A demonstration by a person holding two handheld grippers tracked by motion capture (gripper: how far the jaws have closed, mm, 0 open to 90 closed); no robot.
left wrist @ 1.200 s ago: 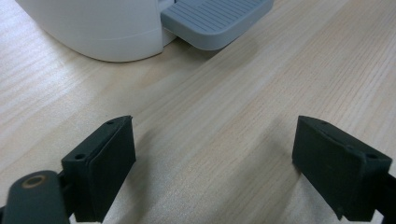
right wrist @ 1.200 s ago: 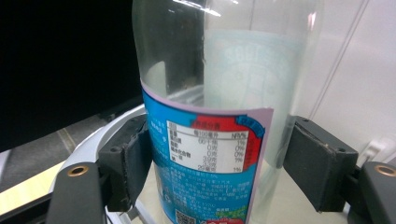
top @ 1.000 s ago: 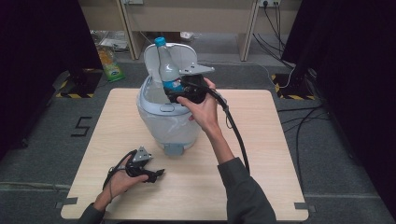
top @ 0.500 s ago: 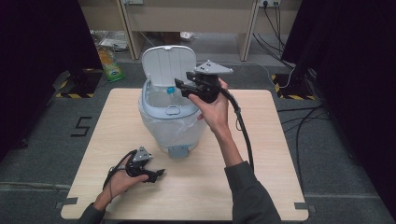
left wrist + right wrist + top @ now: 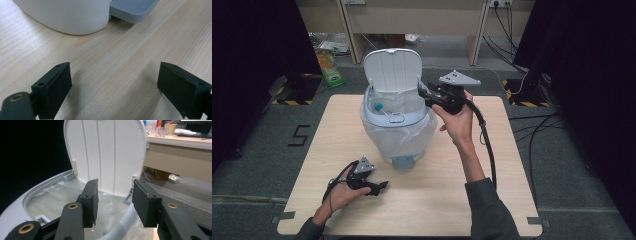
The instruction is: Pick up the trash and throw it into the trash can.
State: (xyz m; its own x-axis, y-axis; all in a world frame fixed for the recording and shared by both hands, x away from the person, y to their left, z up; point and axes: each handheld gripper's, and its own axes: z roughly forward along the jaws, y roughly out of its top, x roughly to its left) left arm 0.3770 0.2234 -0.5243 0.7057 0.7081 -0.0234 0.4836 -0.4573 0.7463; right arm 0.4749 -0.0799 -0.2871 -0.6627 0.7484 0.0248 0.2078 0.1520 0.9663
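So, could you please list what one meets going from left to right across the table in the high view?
Left gripper resting on the table → pedal bin with its lid up and a bottle inside → right gripper, jaws empty and just closing, at the bin's rim.

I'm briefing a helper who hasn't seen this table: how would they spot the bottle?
On the wooden table stands a white pedal bin with its lid up. Inside its plastic liner lies the bottle, clear, with a blue cap, the one thing in there.
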